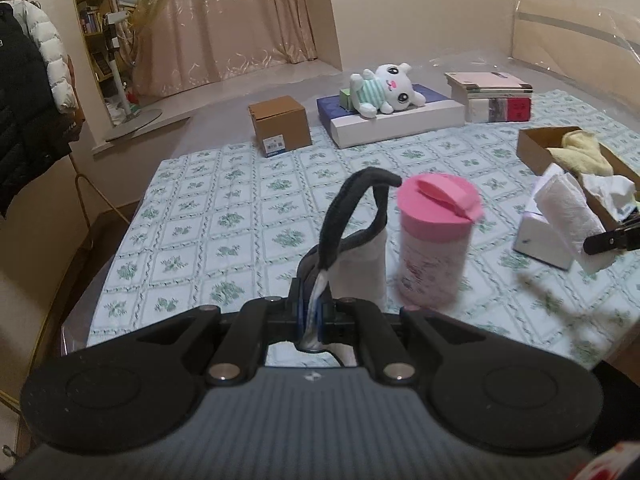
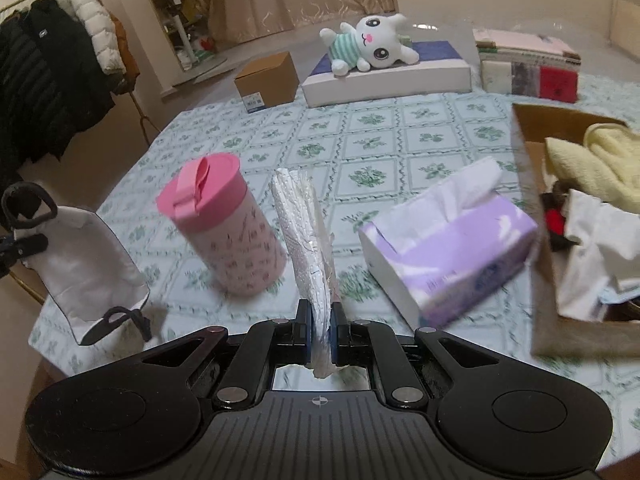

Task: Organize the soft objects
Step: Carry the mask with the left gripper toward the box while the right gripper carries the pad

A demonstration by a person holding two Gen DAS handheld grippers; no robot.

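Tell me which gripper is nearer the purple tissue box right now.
Right. The right gripper, shut on a white tissue, hovers just beside the purple tissue box. The left gripper, shut on a white mask, is beyond the pink canister.

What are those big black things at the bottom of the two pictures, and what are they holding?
They are two claws, and a person holds one in each hand. Each claw has a camera, so each picture looks along its own fingers.

The left claw pinches a white face mask with black ear loops. The right claw pinches a folded white tissue.

Below is a table with a green-patterned cloth. On it stand a pink-lidded canister, a purple tissue box, and a cardboard box holding yellow cloth. A white plush bunny lies on a flat box further back.
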